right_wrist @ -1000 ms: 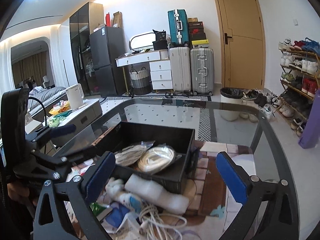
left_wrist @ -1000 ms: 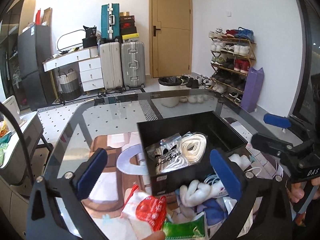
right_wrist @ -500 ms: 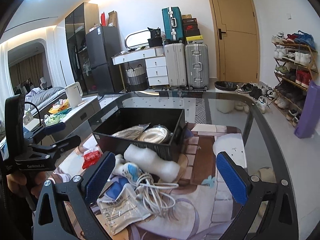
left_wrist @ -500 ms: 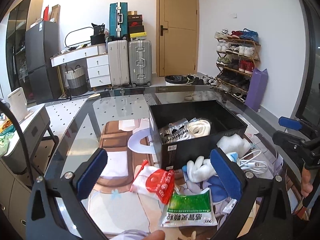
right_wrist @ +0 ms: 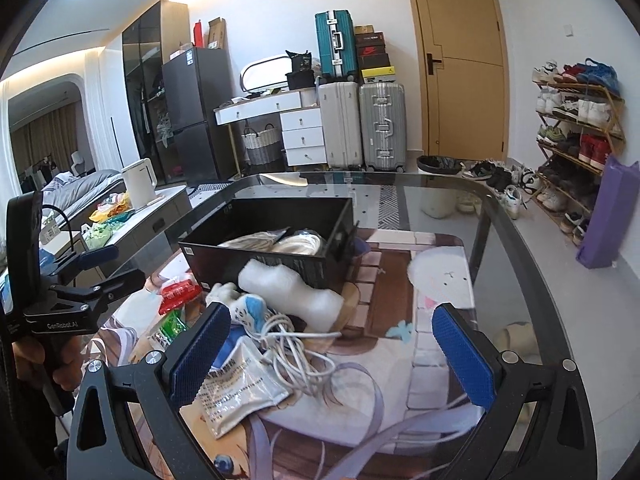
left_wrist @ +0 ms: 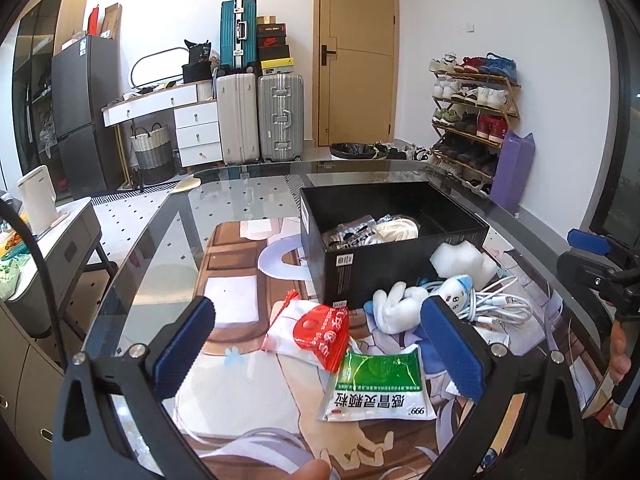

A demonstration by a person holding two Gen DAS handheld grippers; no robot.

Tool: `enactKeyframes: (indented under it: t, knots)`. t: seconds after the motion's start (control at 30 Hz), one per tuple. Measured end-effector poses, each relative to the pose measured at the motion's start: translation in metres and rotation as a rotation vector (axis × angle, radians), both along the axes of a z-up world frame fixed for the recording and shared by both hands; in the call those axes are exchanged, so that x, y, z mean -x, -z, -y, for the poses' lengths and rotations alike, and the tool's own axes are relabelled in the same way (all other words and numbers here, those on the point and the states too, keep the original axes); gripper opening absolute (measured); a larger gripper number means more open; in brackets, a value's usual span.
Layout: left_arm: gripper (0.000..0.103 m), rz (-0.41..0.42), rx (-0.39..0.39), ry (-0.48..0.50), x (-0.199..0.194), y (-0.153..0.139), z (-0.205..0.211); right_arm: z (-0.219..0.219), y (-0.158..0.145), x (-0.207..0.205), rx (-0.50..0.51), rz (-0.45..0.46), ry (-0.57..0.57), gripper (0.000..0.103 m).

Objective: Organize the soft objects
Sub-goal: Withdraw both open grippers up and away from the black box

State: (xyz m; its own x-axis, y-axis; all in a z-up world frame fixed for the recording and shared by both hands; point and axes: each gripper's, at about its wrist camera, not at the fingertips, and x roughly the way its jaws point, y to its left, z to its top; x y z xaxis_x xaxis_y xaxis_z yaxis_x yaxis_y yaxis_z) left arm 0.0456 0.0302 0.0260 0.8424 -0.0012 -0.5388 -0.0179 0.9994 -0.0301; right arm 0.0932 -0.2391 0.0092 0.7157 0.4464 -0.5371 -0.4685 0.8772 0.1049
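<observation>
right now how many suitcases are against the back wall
3: a white suitcase and a silver suitcase side by side, a teal suitcase on top of the white one. Others may be hidden.

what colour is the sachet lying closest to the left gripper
Green and white, with dark printed characters; the sachet shows best in the left wrist view.

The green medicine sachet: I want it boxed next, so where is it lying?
In the left wrist view the green medicine sachet lies on the table mat between the open left gripper fingers, just in front of the red pouch, outside the black box.
</observation>
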Motion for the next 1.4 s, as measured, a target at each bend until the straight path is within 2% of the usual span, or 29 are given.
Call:
enactKeyframes:
  t: [0.3,0.77,1.03,1.17,1.4]
  knots:
    - [0.103,-0.001,0.003,0.004,0.003,0.003,0.001,0.011,0.005,0.001,0.01,-0.014,0.014,0.102]
    - [0.103,-0.027,0.011,0.011,-0.001,0.008,0.001,-0.018,0.023,0.0,0.055,-0.048,-0.036,0.102]
    - [0.103,-0.021,0.009,0.016,-0.001,0.006,0.003,-0.011,0.001,0.003,0.055,-0.018,-0.048,0.102]
    - [0.103,-0.019,0.003,0.021,0.0,0.006,0.005,-0.004,-0.017,0.003,0.095,0.029,-0.054,0.102]
    - [0.103,-0.02,0.006,0.022,0.002,0.005,0.004,0.025,-0.034,0.0,0.121,0.063,-0.015,0.102]
